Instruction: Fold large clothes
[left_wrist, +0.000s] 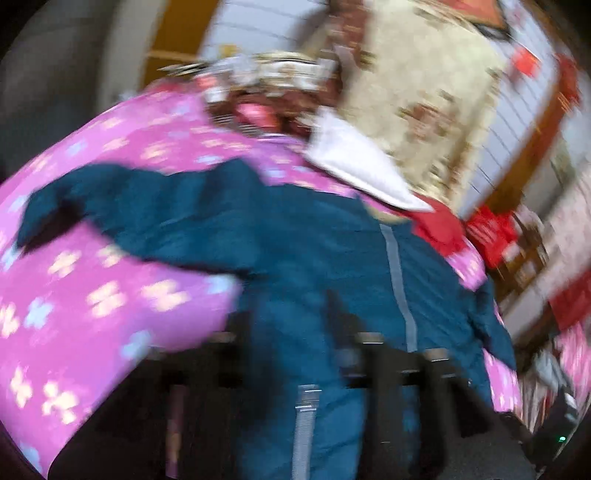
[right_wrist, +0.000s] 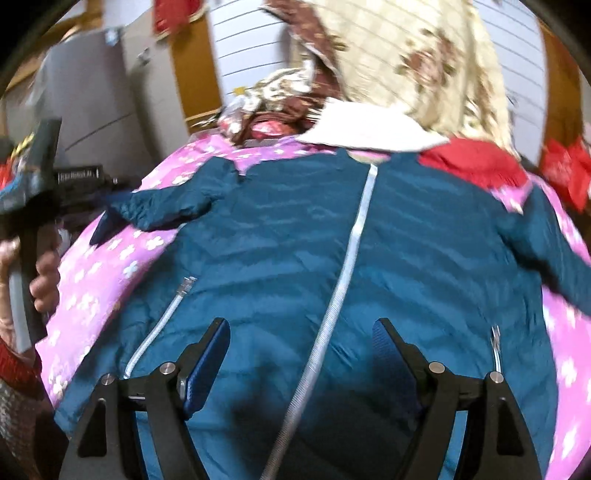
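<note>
A teal quilted jacket (right_wrist: 295, 240) with a pale grey centre zip lies spread front-up on a pink flowered bedspread (right_wrist: 110, 258). It also shows in the left wrist view (left_wrist: 295, 236), where the frame is blurred. My right gripper (right_wrist: 301, 328) is open, jaws wide apart, just above the jacket's lower front beside the zip. My left gripper (left_wrist: 291, 325) hovers over the jacket's lower left part; its black fingers are smeared by motion. The left gripper also appears at the left edge of the right wrist view (right_wrist: 40, 177), held in a hand.
A white cloth (right_wrist: 369, 129), a red garment (right_wrist: 476, 162) and a cream floral quilt (right_wrist: 424, 55) pile at the bed's far side. A grey cabinet (right_wrist: 103, 92) stands at the left. Red items (left_wrist: 491, 229) lie right of the bed.
</note>
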